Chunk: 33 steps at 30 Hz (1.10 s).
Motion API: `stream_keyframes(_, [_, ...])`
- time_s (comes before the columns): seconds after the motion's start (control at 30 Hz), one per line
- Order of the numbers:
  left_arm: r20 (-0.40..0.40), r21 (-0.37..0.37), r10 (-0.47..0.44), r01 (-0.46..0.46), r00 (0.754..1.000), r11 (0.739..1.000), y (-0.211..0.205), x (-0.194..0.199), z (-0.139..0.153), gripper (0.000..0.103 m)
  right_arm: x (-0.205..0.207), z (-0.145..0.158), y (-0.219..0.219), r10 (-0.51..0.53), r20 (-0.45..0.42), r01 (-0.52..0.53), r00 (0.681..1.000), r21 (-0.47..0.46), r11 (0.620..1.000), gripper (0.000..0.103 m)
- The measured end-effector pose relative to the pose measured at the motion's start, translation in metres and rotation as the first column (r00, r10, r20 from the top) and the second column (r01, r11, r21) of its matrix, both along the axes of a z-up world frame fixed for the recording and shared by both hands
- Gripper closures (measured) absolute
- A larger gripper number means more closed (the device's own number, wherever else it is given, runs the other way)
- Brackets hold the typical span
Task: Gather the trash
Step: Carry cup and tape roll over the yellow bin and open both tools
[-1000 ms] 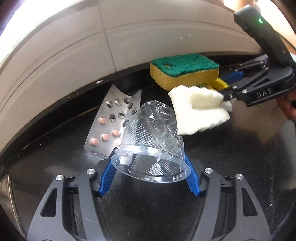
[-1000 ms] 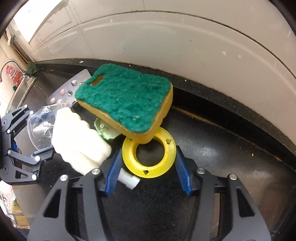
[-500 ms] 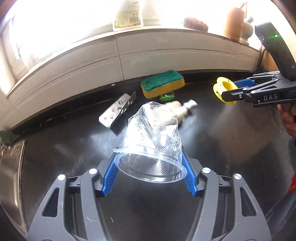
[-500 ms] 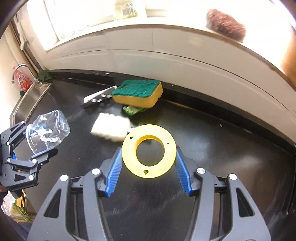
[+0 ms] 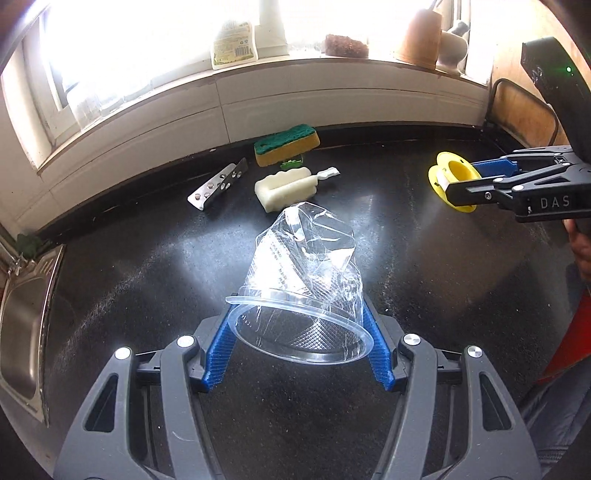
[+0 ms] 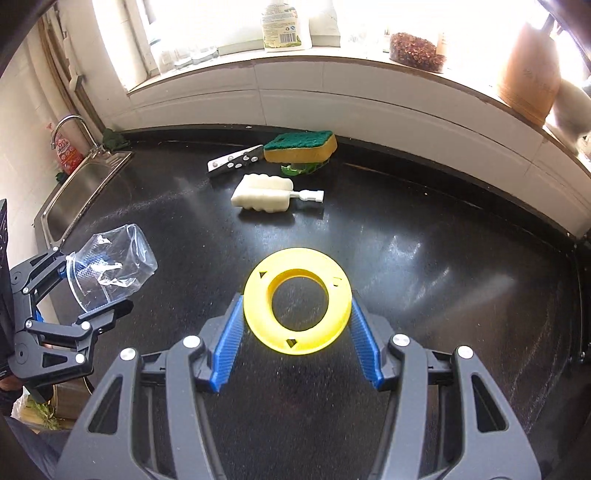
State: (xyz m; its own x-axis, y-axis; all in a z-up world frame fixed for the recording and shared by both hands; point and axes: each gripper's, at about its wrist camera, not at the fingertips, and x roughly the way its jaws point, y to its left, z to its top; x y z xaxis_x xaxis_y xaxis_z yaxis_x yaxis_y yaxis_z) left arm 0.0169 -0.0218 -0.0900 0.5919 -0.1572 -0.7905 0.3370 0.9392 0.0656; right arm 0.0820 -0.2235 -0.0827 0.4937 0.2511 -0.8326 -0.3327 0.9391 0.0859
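Left claw [image 5: 299, 343] gripping cup [image 5: 306, 280], above countertop [image 5: 147, 288]

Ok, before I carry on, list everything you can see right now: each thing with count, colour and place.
plastic cup: 1, clear, crumpled, held in left gripper
tape spool: 1, yellow, held in right gripper
sponge: 1, yellow with green top, by the back wall, propped on a small green piece
foam brush head: 1, white, short handle, on countertop in front of sponge
blister pack: 1, silver, left of sponge
countertop: 1, black
sink: 1, steel, far left
windowsill items: bottle, jar, brown pot
left gripper: shut on cup
right gripper: shut on spool
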Motion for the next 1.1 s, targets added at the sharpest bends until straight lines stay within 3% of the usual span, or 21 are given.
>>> stream_keyframes(0.2, [0.029,-0.001,0.023,-0.023,0.999,1.000,0.001,-0.006,0.009,0.042,-0.006,0.011,0.003,0.021,0.033,-0.021,0.999,0.000,1.000,0.048])
stream_keyframes(0.3, [0.049,-0.016,0.078,-0.078,0.996,0.997,0.013,-0.010,0.016,0.042,-0.006,0.019,0.021,0.074,0.051,-0.074,0.996,0.000,0.997,0.048])
stream_keyframes(0.47, [0.077,-0.030,0.233,-0.231,0.969,0.972,0.062,-0.037,0.029,0.042,-0.010,0.030,0.091,0.243,0.074,-0.244,0.967,0.001,0.970,0.048])
stream_keyframes(0.57, [0.084,-0.036,0.343,-0.341,0.936,0.939,0.098,-0.063,0.033,0.042,-0.022,0.033,0.152,0.380,0.081,-0.381,0.921,0.005,0.924,0.048])
stream_keyframes(0.7, [0.083,-0.020,0.527,-0.528,0.845,0.849,0.162,-0.117,0.035,0.042,-0.050,0.030,0.237,0.546,0.075,-0.548,0.835,0.019,0.836,0.048])
stream_keyframes(0.77, [0.080,-0.005,0.599,-0.601,0.797,0.799,0.189,-0.145,0.032,0.042,-0.073,0.023,0.287,0.635,0.060,-0.638,0.770,0.037,0.769,0.048])
stream_keyframes(0.87, [0.055,0.009,0.716,-0.718,0.696,0.696,0.236,-0.198,0.019,0.042,-0.112,0.009,0.350,0.738,0.031,-0.738,0.674,0.059,0.672,0.048])
stream_keyframes(1.0, [0.004,0.022,0.814,-0.814,0.581,0.581,0.284,-0.258,-0.012,0.042,-0.173,-0.023,0.429,0.849,-0.023,-0.845,0.528,0.082,0.528,0.048])
stream_keyframes(1.1, [-0.028,0.038,0.850,-0.850,0.525,0.526,0.310,-0.292,-0.041,0.042,-0.207,-0.046,0.467,0.886,-0.062,-0.880,0.460,0.096,0.464,0.048])
